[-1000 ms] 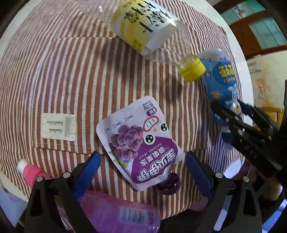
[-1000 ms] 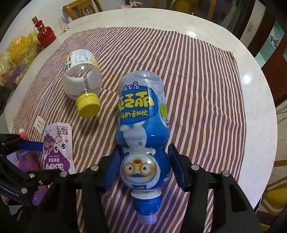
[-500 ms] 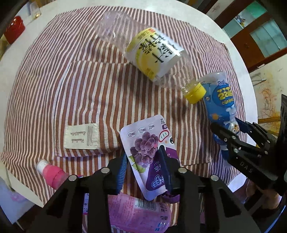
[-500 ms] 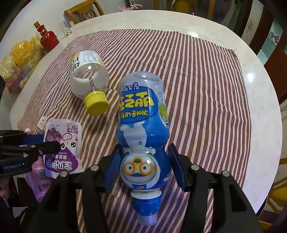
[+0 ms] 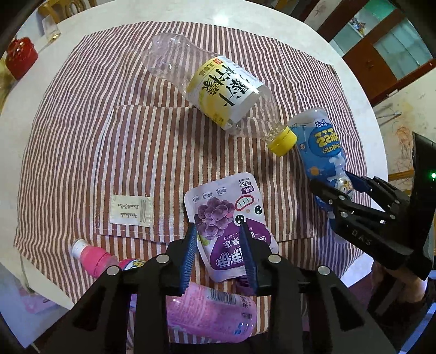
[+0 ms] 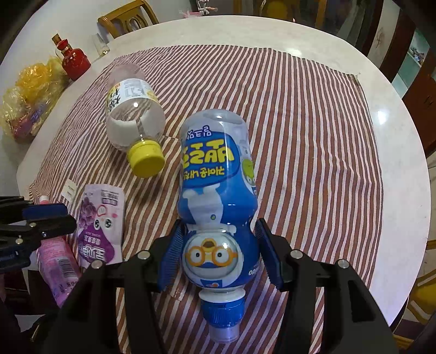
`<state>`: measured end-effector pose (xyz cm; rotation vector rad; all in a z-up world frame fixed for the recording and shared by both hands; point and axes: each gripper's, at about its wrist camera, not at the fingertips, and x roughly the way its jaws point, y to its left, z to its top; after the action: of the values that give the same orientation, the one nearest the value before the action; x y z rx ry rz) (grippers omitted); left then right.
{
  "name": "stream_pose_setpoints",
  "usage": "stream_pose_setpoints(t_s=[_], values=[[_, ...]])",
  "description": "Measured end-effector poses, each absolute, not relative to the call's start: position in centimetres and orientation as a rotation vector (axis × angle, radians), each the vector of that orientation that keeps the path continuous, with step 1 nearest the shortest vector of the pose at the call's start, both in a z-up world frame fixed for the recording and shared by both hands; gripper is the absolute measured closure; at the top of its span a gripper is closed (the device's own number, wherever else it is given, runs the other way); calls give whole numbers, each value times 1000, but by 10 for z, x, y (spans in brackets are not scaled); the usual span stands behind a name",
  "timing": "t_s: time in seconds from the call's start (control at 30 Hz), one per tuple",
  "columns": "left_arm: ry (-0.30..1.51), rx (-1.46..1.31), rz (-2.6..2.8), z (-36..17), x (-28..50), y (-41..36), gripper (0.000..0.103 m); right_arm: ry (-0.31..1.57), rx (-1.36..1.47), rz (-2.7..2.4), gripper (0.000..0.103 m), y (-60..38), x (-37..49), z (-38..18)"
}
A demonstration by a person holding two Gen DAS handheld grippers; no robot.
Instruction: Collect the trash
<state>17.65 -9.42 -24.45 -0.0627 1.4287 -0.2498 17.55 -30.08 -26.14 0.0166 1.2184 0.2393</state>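
left gripper [image 5: 219, 250] closed on jelly pouch [image 5: 227, 217], lifted

far ahead-left of the right gripper, a red bottle [image 6: 73, 62] stands on the round white table [image 6: 403, 168], beside crinkled yellow bags [image 6: 32, 89]. a striped cloth [image 6: 299, 130] lies below; wooden chair [image 6: 128, 17] beyond.

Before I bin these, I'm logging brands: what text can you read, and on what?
"SUCKING JELLY" and "78g", on the purple grape jelly pouch in the left gripper; its large characters read upside down.
"DAS", on the right gripper.
Blue cartoon bottle: yellow Korean lettering, upside down.
Yellow-capped clear bottle: large black Chinese characters, not readable to me.
Cloth tag script and pink bottle print: too small.
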Motion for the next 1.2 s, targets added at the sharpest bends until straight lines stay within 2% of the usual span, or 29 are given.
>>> stream_pose_setpoints(t_s=[0.33,1.0,1.17,1.2], values=[[1488,-89,-216,-270,183,-86,69,1218,24,248,49,-301,174,-260],[1564,-197,-405,-289,183,-131,69,1220,37,262,49,-300,176,-260],[1553,-218,-442,-292,185,-139,76,1215,67,269,50,-307,175,-261],[1544,-217,-448,-290,186,-141,80,1207,73,266,50,-307,173,-260]])
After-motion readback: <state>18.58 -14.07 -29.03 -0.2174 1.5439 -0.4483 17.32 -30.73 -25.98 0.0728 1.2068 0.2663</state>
